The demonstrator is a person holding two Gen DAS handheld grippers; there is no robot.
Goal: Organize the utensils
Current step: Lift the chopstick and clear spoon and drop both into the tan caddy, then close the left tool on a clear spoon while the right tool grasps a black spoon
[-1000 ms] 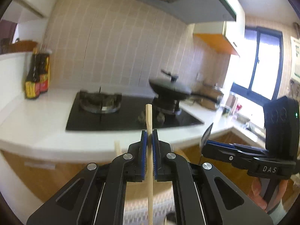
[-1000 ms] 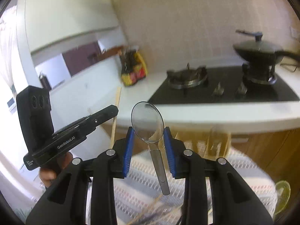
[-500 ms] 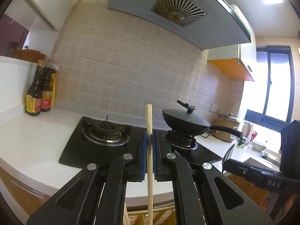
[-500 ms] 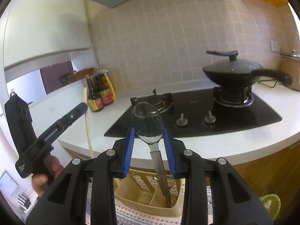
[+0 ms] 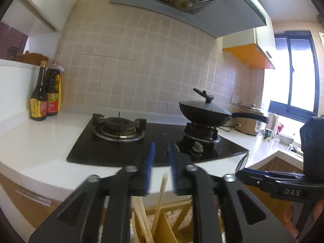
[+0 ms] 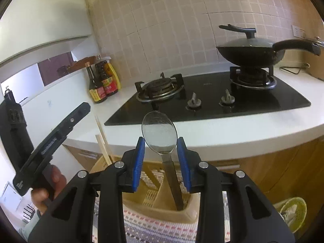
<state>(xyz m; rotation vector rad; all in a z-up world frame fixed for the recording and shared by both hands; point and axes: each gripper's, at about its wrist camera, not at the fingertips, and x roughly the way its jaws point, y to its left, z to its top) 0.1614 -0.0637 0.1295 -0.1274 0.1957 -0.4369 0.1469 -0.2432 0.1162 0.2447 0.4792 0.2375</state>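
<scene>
My left gripper [image 5: 161, 168] is open; a wooden chopstick [image 5: 161, 196] stands loose between its jaws, its lower end in the beige utensil holder [image 5: 168, 224] with other chopsticks [image 5: 139, 218]. My right gripper [image 6: 161, 160] is open around a metal spoon [image 6: 160, 131], which stands bowl-up with its handle down in the utensil holder [image 6: 154, 198]. The pads do not touch the spoon. The left gripper [image 6: 50, 141] shows at the left of the right wrist view, above chopsticks [image 6: 103, 139].
A black gas hob [image 6: 206, 99] sits in the white counter [image 5: 40, 141], with a lidded wok [image 6: 249, 50] on the right burner. Sauce bottles [image 5: 44, 99] stand at the back left. A striped cloth [image 6: 158, 226] lies under the holder. A green bowl [image 6: 291, 212] is low right.
My left gripper has opened and let go of the chopstick, which dropped into the holder. My right gripper has opened wider; the spoon now stands in the holder.
</scene>
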